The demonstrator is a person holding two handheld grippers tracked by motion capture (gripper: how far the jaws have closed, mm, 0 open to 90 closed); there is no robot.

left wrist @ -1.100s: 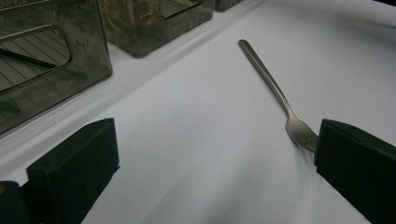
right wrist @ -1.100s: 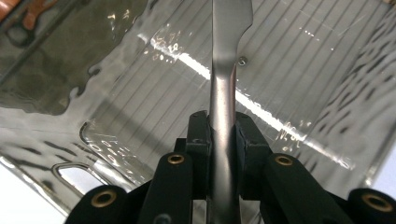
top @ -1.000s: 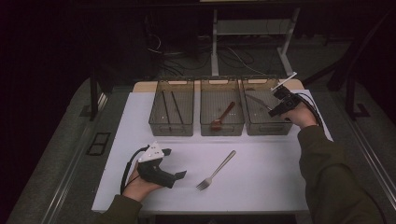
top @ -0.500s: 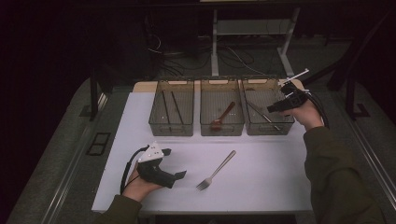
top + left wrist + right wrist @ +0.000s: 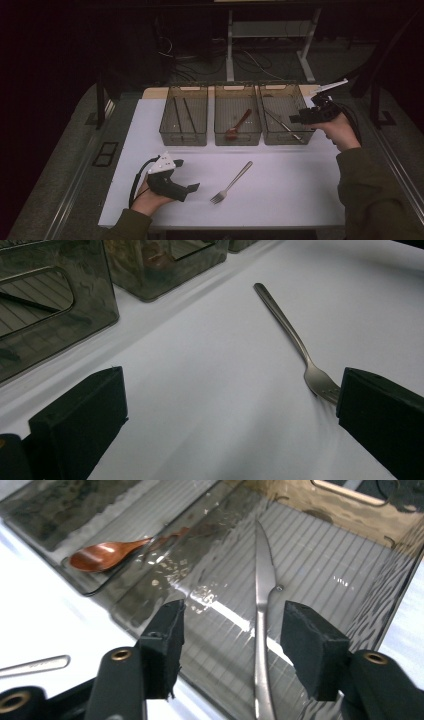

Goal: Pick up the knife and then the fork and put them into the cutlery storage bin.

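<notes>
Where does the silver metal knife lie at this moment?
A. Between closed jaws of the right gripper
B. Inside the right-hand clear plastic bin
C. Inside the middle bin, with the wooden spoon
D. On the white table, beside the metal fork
B: the silver metal knife lies flat on the ribbed floor of the right-hand clear plastic bin, while the right gripper stands above it with its jaws apart and not touching it.

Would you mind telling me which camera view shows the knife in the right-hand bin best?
The right gripper view: the knife lies close and sharp on the bin's ribbed floor. The high view shows it as a thin diagonal sliver in the right bin.
</notes>
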